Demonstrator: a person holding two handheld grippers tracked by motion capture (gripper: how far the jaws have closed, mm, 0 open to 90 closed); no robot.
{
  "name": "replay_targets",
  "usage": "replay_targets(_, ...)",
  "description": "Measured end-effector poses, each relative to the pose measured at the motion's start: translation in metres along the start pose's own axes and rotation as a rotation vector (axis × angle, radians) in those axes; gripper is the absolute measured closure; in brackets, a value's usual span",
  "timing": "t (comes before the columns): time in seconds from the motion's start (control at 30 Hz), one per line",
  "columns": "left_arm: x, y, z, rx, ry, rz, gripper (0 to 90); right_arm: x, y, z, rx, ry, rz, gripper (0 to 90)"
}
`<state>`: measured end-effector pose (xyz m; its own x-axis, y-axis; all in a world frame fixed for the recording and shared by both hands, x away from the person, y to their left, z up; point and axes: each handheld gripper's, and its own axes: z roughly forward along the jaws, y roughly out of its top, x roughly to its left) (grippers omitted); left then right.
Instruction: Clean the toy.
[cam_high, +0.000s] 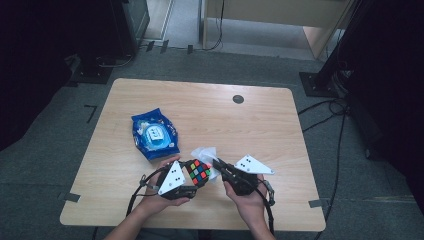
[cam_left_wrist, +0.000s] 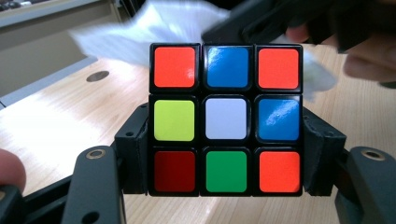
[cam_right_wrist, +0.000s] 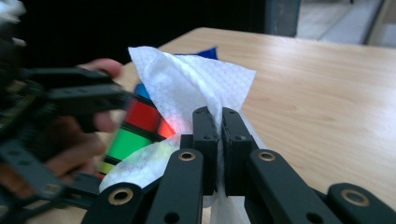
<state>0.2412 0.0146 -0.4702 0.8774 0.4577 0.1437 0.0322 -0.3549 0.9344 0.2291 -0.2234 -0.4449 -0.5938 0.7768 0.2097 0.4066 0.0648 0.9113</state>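
Note:
A scrambled puzzle cube (cam_high: 199, 172) (cam_left_wrist: 226, 118) is clamped between the two jaws of my left gripper (cam_high: 195, 175) (cam_left_wrist: 226, 158), held a little above the near part of the wooden table (cam_high: 210, 115). My right gripper (cam_high: 219, 164) (cam_right_wrist: 220, 126) is shut on a white wet wipe (cam_high: 206, 154) (cam_right_wrist: 187, 84), which drapes over and behind the cube's right side. In the right gripper view the cube (cam_right_wrist: 135, 126) shows behind the wipe, with the left hand and its gripper at the left. The wipe (cam_left_wrist: 149, 28) lies behind the cube in the left gripper view.
A blue wet-wipe pack (cam_high: 155, 134) lies on the table left of centre. A round dark cable hole (cam_high: 238, 99) sits near the far edge. Cables trail on the floor at the right, and dark stands flank the table.

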Motion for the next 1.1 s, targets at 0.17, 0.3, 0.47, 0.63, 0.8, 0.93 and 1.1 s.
replay_targets(0.17, 0.003, 0.001, -0.002, -0.015, 0.002, -0.009, 34.0, -0.014, -0.006, 0.004, 0.052, -0.052, 0.025, 87.2)
replay_targets(0.3, 0.005, 0.0, -0.003, -0.011, 0.009, -0.017, 34.0, -0.028, -0.006, -0.002, 0.042, -0.104, 0.046, 87.1)
replay_targets(0.47, 0.009, -0.003, -0.003, -0.002, 0.02, -0.026, 34.0, -0.055, -0.006, -0.017, 0.023, -0.215, 0.064, 87.1)
replay_targets(0.63, 0.012, -0.005, -0.002, 0.011, 0.025, -0.042, 34.0, -0.078, -0.012, -0.024, 0.019, -0.296, 0.091, 87.1)
replay_targets(0.8, 0.012, -0.006, 0.0, 0.018, 0.029, -0.048, 34.0, -0.088, -0.02, -0.02, 0.035, -0.329, 0.098, 86.7)
replay_targets(0.93, 0.013, -0.007, 0.0, 0.021, 0.032, -0.055, 34.0, -0.09, -0.022, -0.02, 0.03, -0.341, 0.097, 80.6)
replay_targets(1.1, 0.014, -0.007, 0.0, 0.021, 0.038, -0.058, 34.0, -0.087, -0.02, -0.021, 0.013, -0.342, 0.108, 67.2)
